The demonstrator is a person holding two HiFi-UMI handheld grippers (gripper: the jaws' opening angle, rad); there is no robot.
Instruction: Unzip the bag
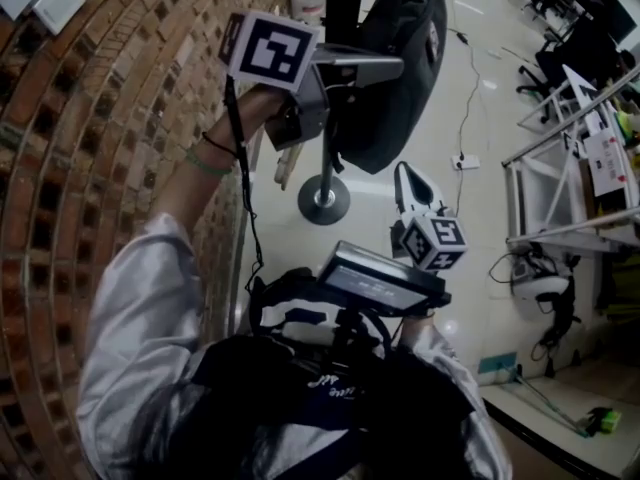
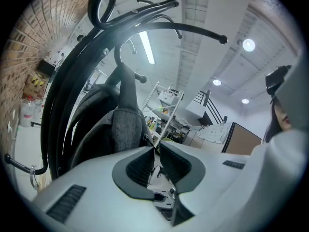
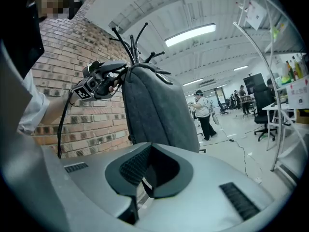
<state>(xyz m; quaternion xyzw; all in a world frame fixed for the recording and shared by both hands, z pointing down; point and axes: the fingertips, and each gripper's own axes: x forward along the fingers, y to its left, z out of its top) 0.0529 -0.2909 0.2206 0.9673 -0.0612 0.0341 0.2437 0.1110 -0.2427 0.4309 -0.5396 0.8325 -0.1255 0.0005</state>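
Tongs first: left gripper [image 2: 155,146] jaws nearly together, looks pinched on zip pull [image 2: 145,138] at top of bag [image 2: 128,124]. Right gripper [image 3: 150,144] closed, empty, low and near, well apart from bag. Bag hangs upright on coat stand [image 1: 323,200], far, beside brick wall [image 1: 100,118]. I reckon left pulls down.

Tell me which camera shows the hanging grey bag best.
The right gripper view: the bag hangs nearly whole on the coat stand, with the left gripper at its top. The head view shows it dark and partly behind that gripper. The left gripper view shows only a close strip of its fabric.
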